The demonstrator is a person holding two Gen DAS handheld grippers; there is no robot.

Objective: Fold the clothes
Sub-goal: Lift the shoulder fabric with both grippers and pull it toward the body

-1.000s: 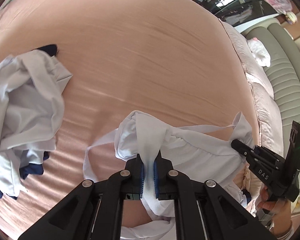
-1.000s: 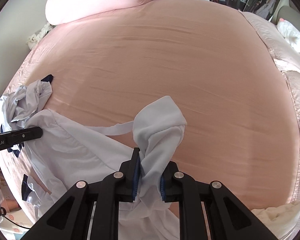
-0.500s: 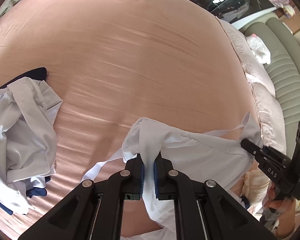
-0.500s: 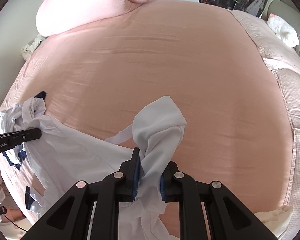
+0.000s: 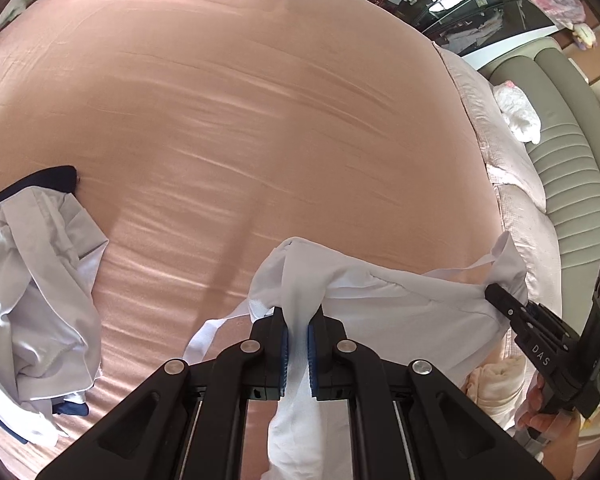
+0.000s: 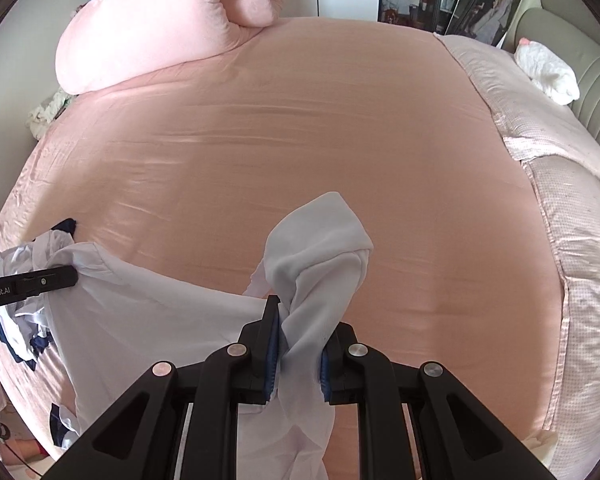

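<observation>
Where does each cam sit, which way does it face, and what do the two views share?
Left wrist: on the left claw, facing across the pink bed; shows its own fingers shut on the white garment, plus the right claw and hand at right.
Right wrist: on the right claw, facing the pink pillow; own fingers shut on the same garment; left claw at left.
Shared: garment, bed, clothes pile.

Pink bed (image 6: 300, 128) with crumpled clothes pile (image 5: 32, 280), pillow (image 6: 160, 28).
</observation>
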